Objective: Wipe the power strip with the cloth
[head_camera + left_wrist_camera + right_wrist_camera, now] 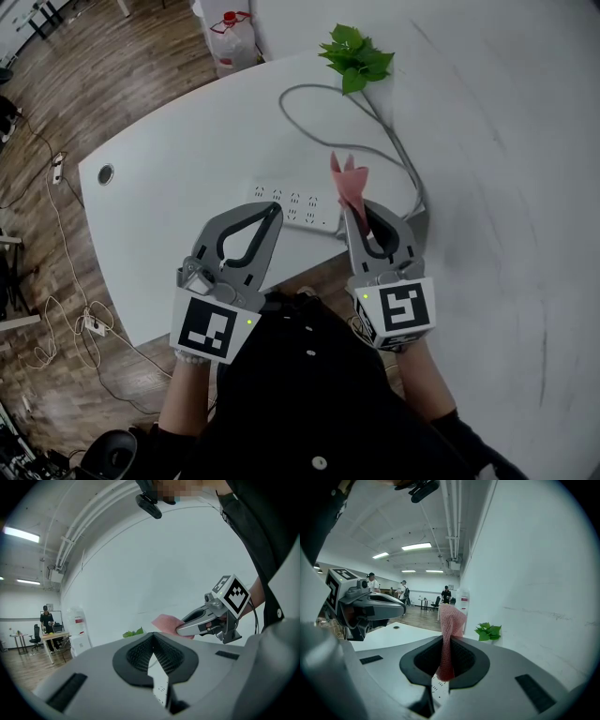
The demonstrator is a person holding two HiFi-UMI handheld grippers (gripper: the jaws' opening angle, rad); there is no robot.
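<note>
A white power strip [292,207] lies near the front edge of the white table [187,159], its grey cable [394,141] looping toward the back. My right gripper [357,208] hovers over the strip's right end, shut on a pink cloth [349,181] that sticks up past the tips; the cloth [449,634] hangs pinched between the jaws in the right gripper view. My left gripper [273,212] is shut with nothing in it, tips just in front of the strip. A sliver of the strip [161,688] shows below its closed jaws, and the right gripper [180,630] with the cloth [166,621] at right.
A small green plant [357,54] stands at the table's back. A round cable port [105,173] sits at the table's left corner. A water jug [233,39] stands on the wood floor beyond. Cords and another strip [58,167] lie on the floor. People stand far off [402,590].
</note>
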